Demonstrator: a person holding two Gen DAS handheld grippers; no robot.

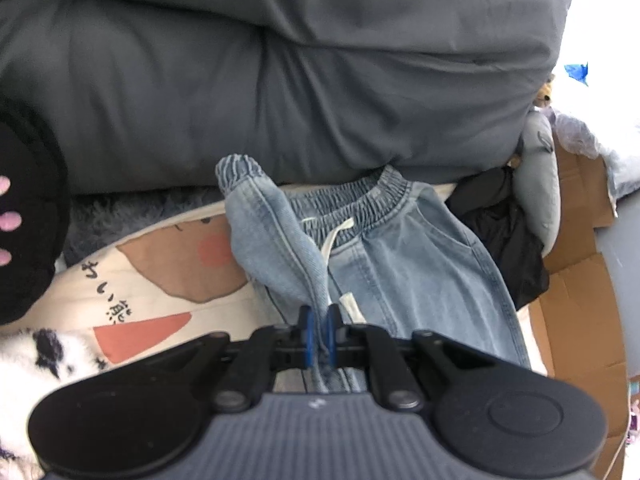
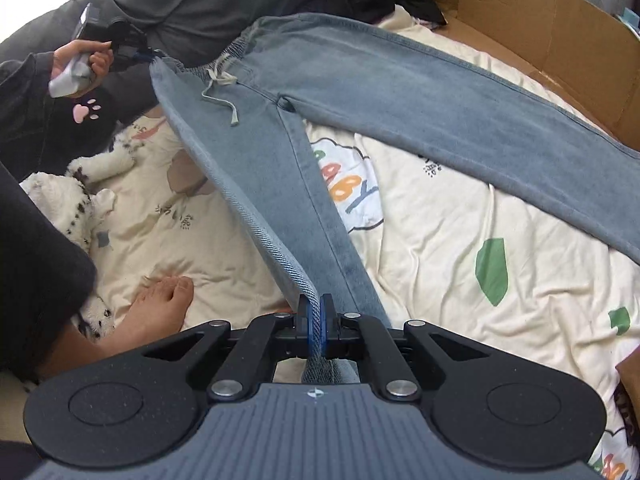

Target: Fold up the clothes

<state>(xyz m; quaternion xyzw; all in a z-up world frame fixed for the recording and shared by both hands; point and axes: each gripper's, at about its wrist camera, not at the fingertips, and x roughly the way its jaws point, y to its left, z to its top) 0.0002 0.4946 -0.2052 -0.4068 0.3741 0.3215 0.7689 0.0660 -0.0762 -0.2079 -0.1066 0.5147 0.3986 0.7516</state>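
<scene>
Jeans strung between both grippers, near leg taut over the printed quilt.
Left gripper pinches the waistband corner, right gripper the near leg's hem; far leg lies flat rightward, probably the fold's target.

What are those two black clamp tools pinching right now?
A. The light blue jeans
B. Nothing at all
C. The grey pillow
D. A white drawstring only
A. The left gripper and the right gripper are each shut on a fold of the light blue jeans, lifting one side off the cream bedspread.
</scene>
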